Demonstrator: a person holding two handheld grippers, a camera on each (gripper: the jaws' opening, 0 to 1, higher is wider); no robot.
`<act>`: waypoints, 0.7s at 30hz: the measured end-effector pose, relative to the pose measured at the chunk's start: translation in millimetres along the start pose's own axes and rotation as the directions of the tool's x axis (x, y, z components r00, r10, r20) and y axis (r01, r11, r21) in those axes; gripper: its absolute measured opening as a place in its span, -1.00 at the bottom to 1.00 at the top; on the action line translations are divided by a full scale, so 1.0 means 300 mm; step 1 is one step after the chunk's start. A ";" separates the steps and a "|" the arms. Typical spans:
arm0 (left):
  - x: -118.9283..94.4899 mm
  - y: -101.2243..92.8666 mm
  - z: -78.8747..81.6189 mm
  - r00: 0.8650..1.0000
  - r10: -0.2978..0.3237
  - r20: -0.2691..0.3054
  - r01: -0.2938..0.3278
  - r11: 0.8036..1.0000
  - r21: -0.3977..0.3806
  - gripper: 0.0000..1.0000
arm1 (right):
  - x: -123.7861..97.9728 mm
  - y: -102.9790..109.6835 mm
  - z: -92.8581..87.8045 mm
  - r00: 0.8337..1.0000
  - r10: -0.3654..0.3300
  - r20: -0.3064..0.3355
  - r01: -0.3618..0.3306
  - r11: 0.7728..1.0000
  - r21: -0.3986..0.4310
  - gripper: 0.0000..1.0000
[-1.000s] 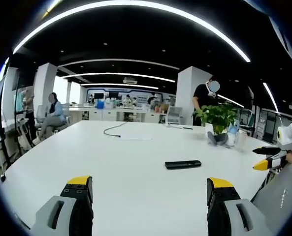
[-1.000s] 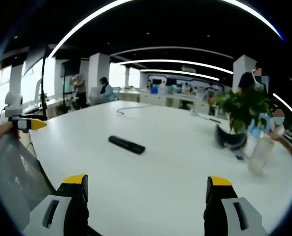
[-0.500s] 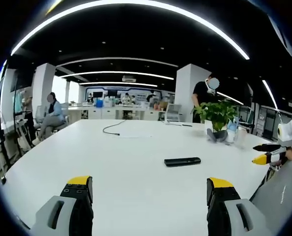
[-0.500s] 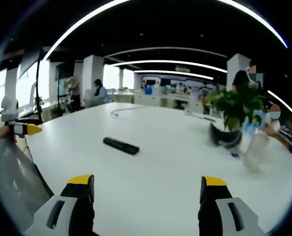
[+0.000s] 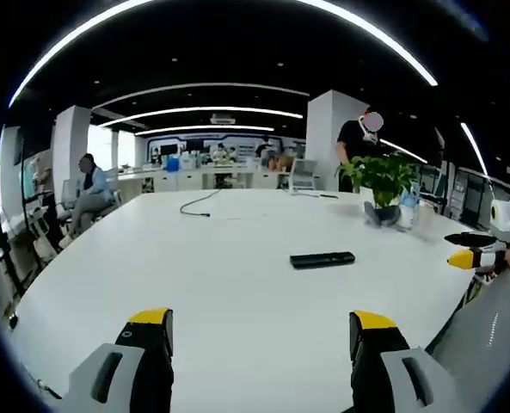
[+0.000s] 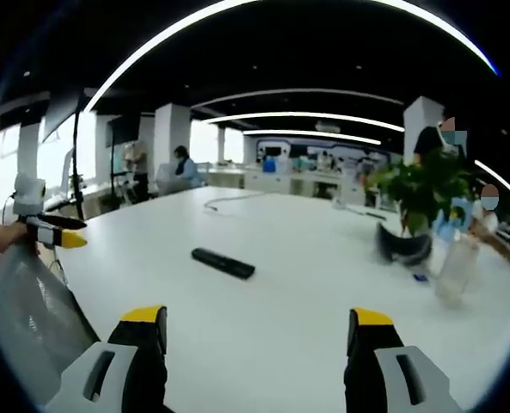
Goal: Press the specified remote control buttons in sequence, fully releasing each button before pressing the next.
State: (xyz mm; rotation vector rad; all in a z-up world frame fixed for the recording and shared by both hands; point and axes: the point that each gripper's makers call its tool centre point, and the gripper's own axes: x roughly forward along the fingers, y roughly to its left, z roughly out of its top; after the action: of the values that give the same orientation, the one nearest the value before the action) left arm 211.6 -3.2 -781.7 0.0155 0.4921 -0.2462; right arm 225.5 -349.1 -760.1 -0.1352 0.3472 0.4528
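While well apart from both grippers, remote (image 5: pixel 322 259) lies flat mid-desk (image 5: pixel 220 284), untouched; also seen in right gripper view (image 6: pixel 223 262). No press begun, judging by the gap; whole sequence left. Left gripper (image 5: pixel 259 331) hovers low over near desk edge, jaws wide, empty. Right gripper (image 6: pixel 259 327) likewise wide, empty, aimed past remote toward plant (image 6: pixel 422 202).

No legible text, label, brand, number or sign appears in either view. The remote control (image 5: pixel 322 259) on the desk (image 5: pixel 229 284) shows no readable button markings at this range, and the signage on the far background wall is too blurred to read.
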 end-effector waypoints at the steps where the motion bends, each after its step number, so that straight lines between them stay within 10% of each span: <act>1: 0.016 0.003 0.000 1.000 -0.017 -0.024 0.017 1.000 -0.002 0.77 | 0.001 -0.001 -0.005 1.000 -0.001 -0.008 0.001 1.000 -0.002 0.70; 5: 0.057 0.041 -0.036 0.992 -0.114 -0.061 0.103 0.984 -0.148 0.81 | 0.003 0.001 -0.003 1.000 0.005 -0.004 -0.005 1.000 0.001 0.71; 11: 0.049 -0.053 -0.079 0.969 -0.175 -0.176 0.154 0.980 -0.130 0.74 | -0.003 -0.017 0.004 0.999 -0.037 -0.001 0.037 0.999 -0.040 0.72; 21: 0.103 -0.168 0.065 0.943 -0.300 -0.146 0.283 0.951 -0.126 0.77 | -0.004 -0.012 0.002 0.999 -0.032 -0.009 0.031 0.999 -0.044 0.69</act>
State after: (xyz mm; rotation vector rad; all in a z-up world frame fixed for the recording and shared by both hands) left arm 235.0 -60.6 -776.8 -0.1410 0.6714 -0.5136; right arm 226.2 -352.7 -758.9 -0.1850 0.3445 0.4288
